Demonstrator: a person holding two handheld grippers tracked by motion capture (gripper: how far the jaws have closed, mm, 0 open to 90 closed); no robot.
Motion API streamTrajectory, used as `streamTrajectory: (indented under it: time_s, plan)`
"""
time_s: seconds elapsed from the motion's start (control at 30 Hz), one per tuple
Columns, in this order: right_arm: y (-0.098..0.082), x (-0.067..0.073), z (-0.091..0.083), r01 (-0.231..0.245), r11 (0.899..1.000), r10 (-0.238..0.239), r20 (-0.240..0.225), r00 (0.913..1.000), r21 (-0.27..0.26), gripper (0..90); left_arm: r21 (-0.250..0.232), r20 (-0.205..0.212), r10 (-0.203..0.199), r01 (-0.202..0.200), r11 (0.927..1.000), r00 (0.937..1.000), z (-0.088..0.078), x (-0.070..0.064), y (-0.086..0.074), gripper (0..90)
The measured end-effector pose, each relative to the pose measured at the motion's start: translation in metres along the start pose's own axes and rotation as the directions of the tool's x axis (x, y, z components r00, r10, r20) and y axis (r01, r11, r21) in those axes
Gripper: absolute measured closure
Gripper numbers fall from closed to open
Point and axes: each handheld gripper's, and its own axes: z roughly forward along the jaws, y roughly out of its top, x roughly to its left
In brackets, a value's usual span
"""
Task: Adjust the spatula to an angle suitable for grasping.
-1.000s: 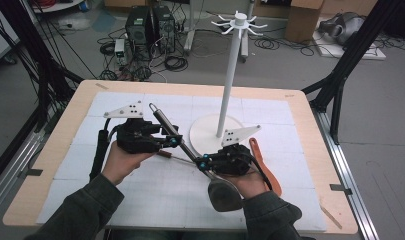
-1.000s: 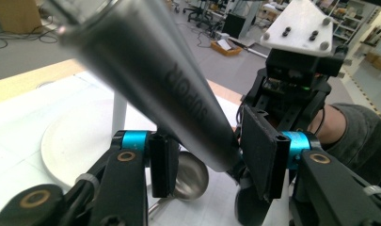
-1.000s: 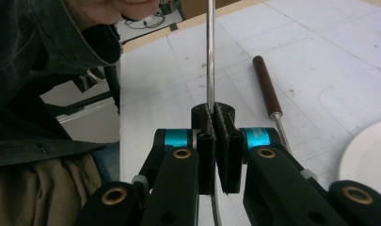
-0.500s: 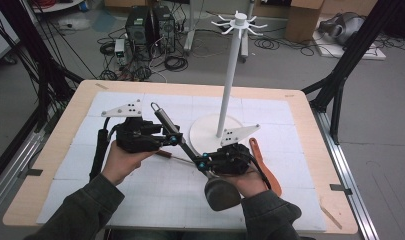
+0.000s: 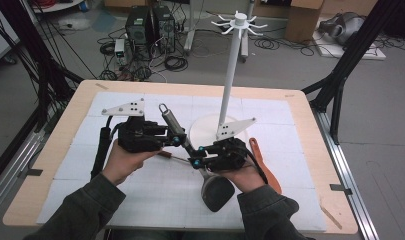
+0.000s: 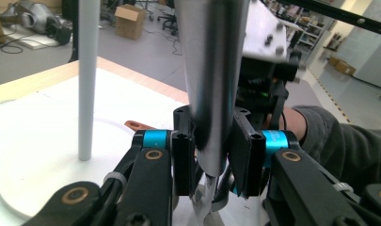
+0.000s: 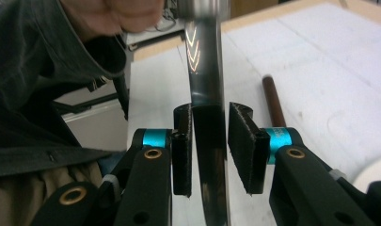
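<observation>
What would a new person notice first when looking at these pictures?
Probably the tall white stand with hooks on top, rising from the middle of the table. In front of it, the left gripper is shut on the steel handle of a black-headed utensil, while the right gripper's jaws have just been opening around it.

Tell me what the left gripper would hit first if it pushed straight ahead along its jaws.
Probably the right gripper. The left gripper is shut on the ladle's metal handle, and the other gripper sits just beyond its jaws along that handle. Exact depth is hard to judge.

Steel-handled utensil (image 5: 190, 150), dark head likely spatula, tilted above mat, ring end up.
</observation>
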Motion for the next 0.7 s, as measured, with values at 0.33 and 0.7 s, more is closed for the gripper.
streamTrajectory:
  time_s: [0.33, 0.7]
  plan:
    - [0.019, -0.001, 0.0, 0.038, 0.999, -0.037, -0.055, 0.9978, 0.015, 78.0, 0.017, 0.01, 0.017, -0.017, 0.9997, 0.9998, 0.001, 0.0, 0.004, 71.9]
    - [0.026, -0.006, -0.015, -0.011, 1.0, 0.011, -0.038, 0.9992, -0.001, 87.0, -0.008, -0.031, 0.026, -0.026, 0.9996, 0.9992, -0.011, -0.002, 0.005, 60.6]
